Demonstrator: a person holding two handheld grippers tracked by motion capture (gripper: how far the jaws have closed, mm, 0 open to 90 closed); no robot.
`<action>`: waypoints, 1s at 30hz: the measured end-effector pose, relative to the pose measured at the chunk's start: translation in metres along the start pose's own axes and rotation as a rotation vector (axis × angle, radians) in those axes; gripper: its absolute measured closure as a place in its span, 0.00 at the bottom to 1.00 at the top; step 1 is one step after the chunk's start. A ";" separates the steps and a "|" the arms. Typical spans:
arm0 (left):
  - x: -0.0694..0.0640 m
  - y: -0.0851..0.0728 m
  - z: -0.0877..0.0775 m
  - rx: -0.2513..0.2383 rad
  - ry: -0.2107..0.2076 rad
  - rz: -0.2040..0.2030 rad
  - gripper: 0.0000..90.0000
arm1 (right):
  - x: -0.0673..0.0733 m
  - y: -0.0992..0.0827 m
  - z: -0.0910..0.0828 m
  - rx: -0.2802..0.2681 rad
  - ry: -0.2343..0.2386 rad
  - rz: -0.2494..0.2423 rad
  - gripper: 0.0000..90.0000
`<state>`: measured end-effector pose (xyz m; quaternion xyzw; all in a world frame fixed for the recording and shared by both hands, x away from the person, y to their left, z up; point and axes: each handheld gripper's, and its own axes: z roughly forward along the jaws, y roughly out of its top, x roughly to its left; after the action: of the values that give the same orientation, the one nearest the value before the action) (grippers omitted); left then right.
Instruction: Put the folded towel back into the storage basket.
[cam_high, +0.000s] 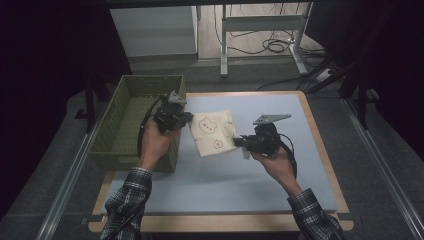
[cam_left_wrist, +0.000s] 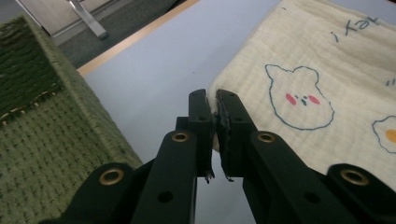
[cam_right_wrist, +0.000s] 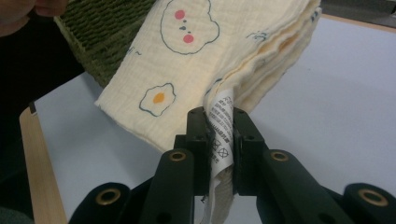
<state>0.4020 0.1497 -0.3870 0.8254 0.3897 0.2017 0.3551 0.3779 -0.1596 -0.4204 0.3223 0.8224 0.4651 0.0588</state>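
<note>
A folded cream cloth (cam_high: 212, 131) printed with a bear face and a fried egg hangs between my two grippers above the blue table top (cam_high: 235, 175). My left gripper (cam_high: 186, 120) is shut on the cloth's left edge; in the left gripper view the jaws (cam_left_wrist: 214, 100) pinch the cloth (cam_left_wrist: 317, 70) at its border. My right gripper (cam_high: 237, 142) is shut on the cloth's right corner. In the right gripper view the care label (cam_right_wrist: 221, 126) and several folded layers of the cloth (cam_right_wrist: 196, 60) sit clamped between the jaws (cam_right_wrist: 219, 119).
A green woven basket (cam_high: 131, 120) stands at the table's left side, right beside my left hand. Its wall (cam_left_wrist: 37, 121) is close to the left gripper. Metal table legs (cam_high: 260, 35) and cables lie on the floor beyond the far edge.
</note>
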 end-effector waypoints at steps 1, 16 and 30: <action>0.002 0.000 -0.002 0.001 0.004 0.004 0.94 | 0.000 0.002 0.001 -0.004 0.001 -0.001 0.89; 0.037 -0.007 -0.018 -0.012 0.073 -0.046 0.95 | 0.005 0.036 0.026 -0.026 0.032 0.015 0.89; 0.071 -0.022 -0.049 -0.027 0.154 -0.103 0.95 | 0.025 0.070 0.061 -0.031 0.074 0.007 0.89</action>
<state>0.4052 0.2367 -0.3664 0.7816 0.4550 0.2512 0.3449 0.4150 -0.0757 -0.3933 0.3065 0.8156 0.4898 0.0317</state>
